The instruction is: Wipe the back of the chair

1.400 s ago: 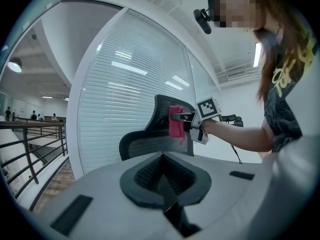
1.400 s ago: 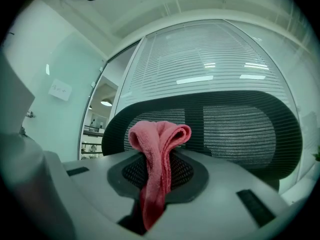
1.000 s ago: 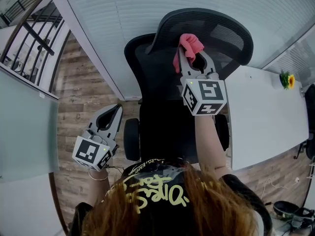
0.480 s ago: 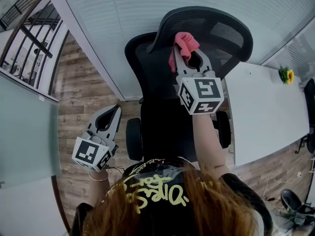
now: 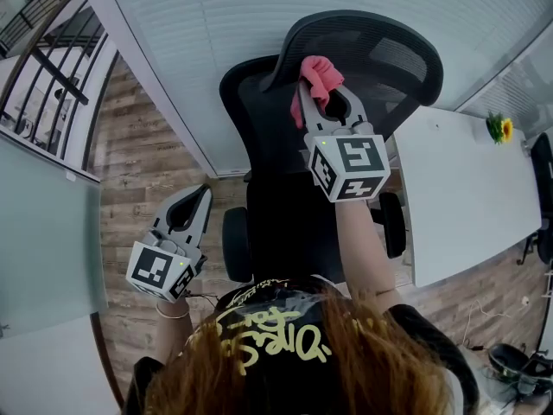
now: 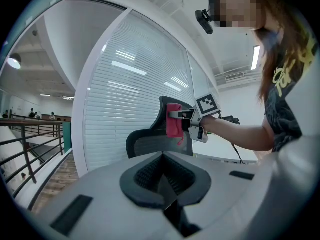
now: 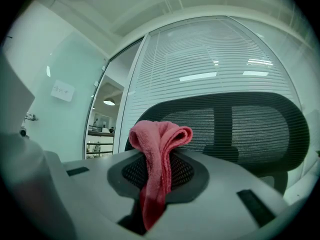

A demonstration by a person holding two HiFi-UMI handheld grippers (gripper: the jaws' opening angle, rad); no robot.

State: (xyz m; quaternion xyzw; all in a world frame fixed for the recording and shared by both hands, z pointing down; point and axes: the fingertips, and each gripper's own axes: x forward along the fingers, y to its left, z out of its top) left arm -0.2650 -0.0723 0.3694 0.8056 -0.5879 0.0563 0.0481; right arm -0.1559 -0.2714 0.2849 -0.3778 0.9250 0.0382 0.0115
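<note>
Chair back (image 5: pixel 384 54): black mesh, upright in front of the person, with the pink cloth (image 5: pixel 315 74) up by its upper left rim; contact unclear.
Right gripper (image 5: pixel 328 95) is clamped on the folded cloth, a bunch poking out past the tips. Left gripper (image 5: pixel 202 192) has its jaws together and empty, low and well apart. Best to press the cloth flat and sweep across the mesh, jaw tips off it. White table (image 5: pixel 467 197) just right of the chair and blinds wall (image 5: pixel 216 24) behind may crowd reach.
</note>
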